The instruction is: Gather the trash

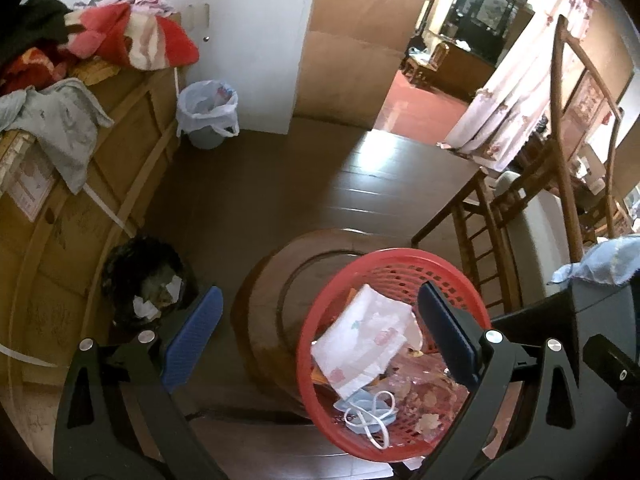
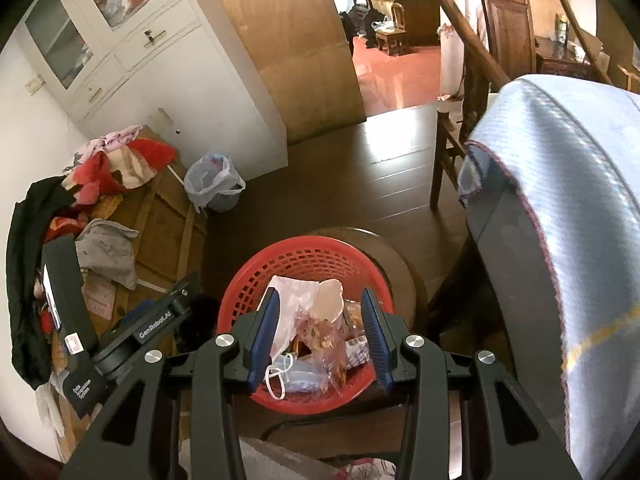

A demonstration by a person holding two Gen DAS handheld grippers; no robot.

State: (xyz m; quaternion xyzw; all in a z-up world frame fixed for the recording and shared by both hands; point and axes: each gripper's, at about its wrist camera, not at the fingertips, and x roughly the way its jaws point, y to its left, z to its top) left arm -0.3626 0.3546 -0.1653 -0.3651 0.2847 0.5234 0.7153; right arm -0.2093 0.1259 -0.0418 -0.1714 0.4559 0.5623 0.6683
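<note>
Left wrist view, left to right: cardboard boxes (image 1: pixel 120 128) piled with clothes (image 1: pixel 132 36) at 10 o'clock, a lined white bin (image 1: pixel 208 114) at 11, a black-bagged trash bin (image 1: pixel 146 280) at 8 just beyond your left finger. Your left gripper (image 1: pixel 320 334) stands wide apart, nothing between the pads; its right finger hangs over the red basket (image 1: pixel 320 308) at 5 o'clock. The basket sits on a round wooden stool (image 1: pixel 260 280) and holds a white wrapper (image 1: pixel 364 340), a face mask (image 1: pixel 370 410) and clear plastic scraps. Right wrist view: your right gripper (image 2: pixel 322 338) is partly apart above the same basket, straddling the trash, pads not pressing anything. A blue cloth (image 2: pixel 560 208) fills 3 o'clock.
</note>
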